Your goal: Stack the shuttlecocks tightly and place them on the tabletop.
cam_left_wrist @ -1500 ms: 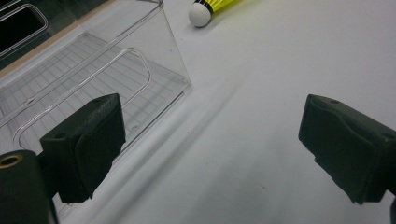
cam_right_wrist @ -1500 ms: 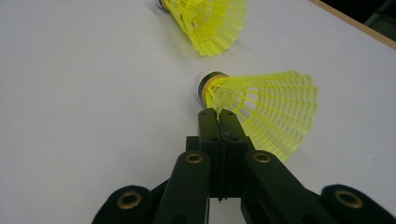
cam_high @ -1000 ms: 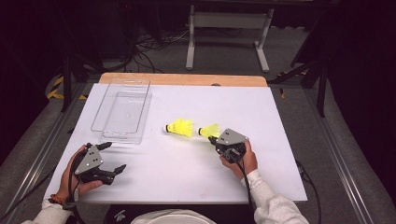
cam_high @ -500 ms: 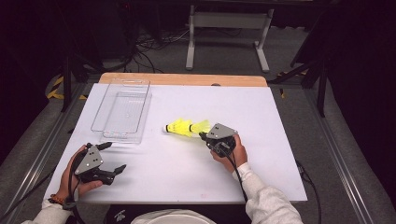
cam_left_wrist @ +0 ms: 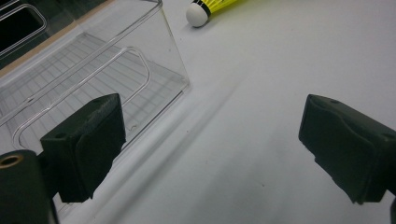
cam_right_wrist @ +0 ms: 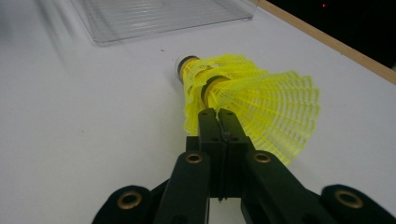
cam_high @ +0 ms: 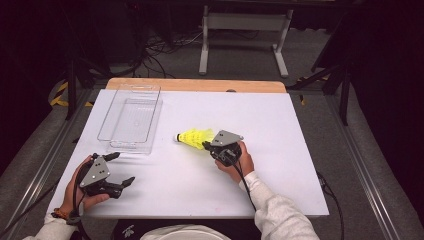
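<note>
I am working in a dim lab or studio. A white table (cam_high: pixel 280 125) is sitting on grey carpet (cam_high: pixel 310 55), with cables (cam_high: pixel 160 47) and metal stands (cam_high: pixel 240 25) trailing behind.

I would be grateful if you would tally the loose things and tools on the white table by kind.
Yellow shuttlecocks: 2, overlapping
Clear plastic tray: 1
Handheld grippers: 2, left gripper and right gripper
Total: 5

Nearer shuttlecock's (cam_right_wrist: pixel 261 107) skirt partly hidden behind the closed jaws.
</note>
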Tool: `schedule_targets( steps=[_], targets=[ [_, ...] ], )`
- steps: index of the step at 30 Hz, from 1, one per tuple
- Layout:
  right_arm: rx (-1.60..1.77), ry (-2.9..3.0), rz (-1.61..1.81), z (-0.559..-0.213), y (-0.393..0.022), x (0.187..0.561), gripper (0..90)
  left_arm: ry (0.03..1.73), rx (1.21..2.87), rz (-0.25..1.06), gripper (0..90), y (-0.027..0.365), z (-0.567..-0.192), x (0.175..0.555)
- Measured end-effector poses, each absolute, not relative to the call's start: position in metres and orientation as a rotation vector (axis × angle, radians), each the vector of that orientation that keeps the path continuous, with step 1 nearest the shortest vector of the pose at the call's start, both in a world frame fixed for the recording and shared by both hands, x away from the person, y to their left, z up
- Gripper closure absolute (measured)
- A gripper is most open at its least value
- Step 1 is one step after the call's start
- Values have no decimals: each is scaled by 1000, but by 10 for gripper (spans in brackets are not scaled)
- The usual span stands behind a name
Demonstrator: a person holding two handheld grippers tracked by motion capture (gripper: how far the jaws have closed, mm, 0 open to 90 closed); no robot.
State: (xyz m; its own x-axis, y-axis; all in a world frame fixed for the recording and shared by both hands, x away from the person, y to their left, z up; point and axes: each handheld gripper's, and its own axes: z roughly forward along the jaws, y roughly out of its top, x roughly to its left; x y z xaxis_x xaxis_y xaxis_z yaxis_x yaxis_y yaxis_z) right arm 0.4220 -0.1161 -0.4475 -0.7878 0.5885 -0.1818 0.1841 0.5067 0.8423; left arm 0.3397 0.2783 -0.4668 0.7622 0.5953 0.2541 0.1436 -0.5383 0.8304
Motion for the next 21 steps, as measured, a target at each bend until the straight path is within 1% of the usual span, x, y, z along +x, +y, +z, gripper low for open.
schedule_targets(
  steps=[12,19,21],
  targets=[
    [668,2340,1233,-455,-105,431,884,551,2090,655,83,278,-467,340],
    [685,2369,1205,-461,-102,435,800,550,2090,657,83,278,-467,340],
    [683,2373,1193,-461,-102,435,793,548,2089,656,83,278,-467,339]
  ],
)
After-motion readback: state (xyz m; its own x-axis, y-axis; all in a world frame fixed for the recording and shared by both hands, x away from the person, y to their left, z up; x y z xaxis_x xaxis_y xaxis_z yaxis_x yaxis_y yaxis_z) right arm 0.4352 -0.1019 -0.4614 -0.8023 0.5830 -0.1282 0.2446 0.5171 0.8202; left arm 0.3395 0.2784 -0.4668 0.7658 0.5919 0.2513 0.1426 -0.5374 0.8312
